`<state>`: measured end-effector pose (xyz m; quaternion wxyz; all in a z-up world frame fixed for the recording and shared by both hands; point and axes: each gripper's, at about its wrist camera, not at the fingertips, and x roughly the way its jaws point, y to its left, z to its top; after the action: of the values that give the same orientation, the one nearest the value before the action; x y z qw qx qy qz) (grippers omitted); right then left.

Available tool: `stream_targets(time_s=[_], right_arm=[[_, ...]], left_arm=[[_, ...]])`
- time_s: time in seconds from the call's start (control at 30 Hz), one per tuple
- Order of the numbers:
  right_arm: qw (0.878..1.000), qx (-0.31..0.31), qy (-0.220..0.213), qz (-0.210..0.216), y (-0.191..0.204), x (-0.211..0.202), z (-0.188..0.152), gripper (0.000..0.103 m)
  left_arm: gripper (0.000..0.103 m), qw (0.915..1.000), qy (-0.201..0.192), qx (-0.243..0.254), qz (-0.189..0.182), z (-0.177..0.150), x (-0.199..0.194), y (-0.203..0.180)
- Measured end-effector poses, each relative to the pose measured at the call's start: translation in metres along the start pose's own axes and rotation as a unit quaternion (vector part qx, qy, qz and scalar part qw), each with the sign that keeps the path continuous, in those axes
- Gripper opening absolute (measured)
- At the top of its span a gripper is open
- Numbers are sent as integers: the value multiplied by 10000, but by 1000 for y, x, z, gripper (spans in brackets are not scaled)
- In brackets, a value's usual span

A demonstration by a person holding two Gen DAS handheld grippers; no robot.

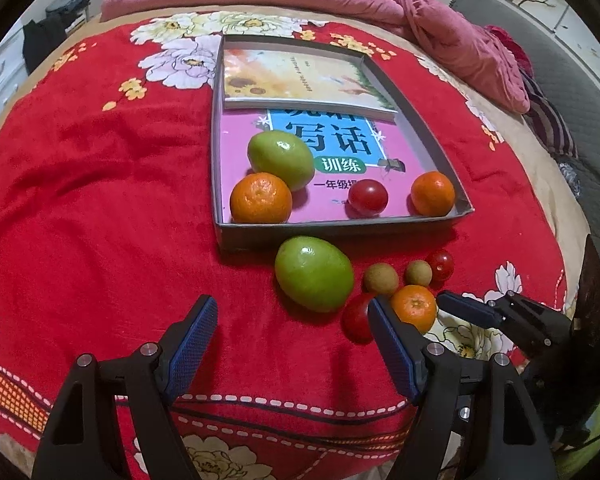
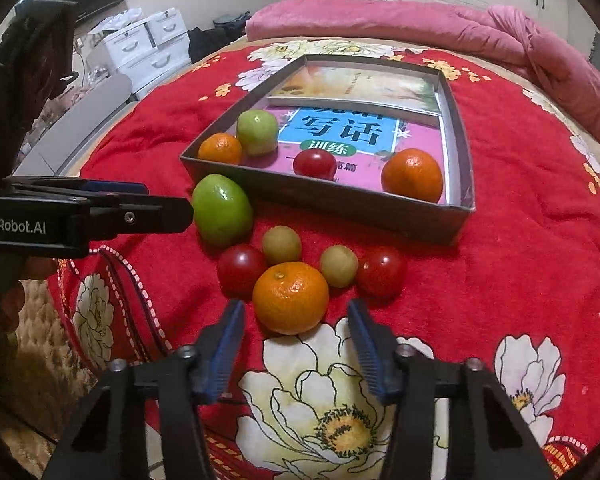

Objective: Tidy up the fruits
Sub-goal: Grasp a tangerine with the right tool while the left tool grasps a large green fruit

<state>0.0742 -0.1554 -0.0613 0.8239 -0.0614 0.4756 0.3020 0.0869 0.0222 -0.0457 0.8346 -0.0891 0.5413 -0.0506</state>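
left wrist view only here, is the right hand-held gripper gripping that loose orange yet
Observer: No. In the right wrist view the right hand-held gripper is open, its fingertips flanking the loose orange with a gap on each side.
Operator: anything crowding the orange
Observer: Yes. The red tomato, half hidden from you, sits right against the orange's far left side.

You can read "GenRobot.AI" in white on the side of the left gripper (image 2: 180, 208). In the box (image 1: 440, 136), the pink book (image 1: 236, 140) shows "写话" large, "训练" just below.
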Motion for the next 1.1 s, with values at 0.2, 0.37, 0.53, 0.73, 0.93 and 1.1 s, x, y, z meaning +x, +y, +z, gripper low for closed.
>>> stream_targets(time_s=[0.2, 0.37, 0.53, 0.73, 0.93, 1.1], right_arm=[[10000, -40, 62, 37, 3, 9, -2, 47], [9999, -118, 22, 16, 6, 12, 0, 44], [9999, -127, 21, 26, 5, 15, 2, 43], [9999, -158, 0, 24, 6, 18, 4, 43], [9999, -153, -1, 26, 5, 19, 4, 43], [9999, -141, -11, 33, 5, 19, 4, 43]], left_arm=[[79, 10000, 62, -56, 20, 1, 11, 3], [79, 9999, 97, -68, -2, 4, 18, 2], [79, 9999, 139, -85, -26, 6, 25, 1], [79, 9999, 150, -58, 5, 9, 32, -1], [79, 9999, 151, -26, 1, 12, 38, -3], [79, 9999, 135, 66, 82, 14, 45, -7]])
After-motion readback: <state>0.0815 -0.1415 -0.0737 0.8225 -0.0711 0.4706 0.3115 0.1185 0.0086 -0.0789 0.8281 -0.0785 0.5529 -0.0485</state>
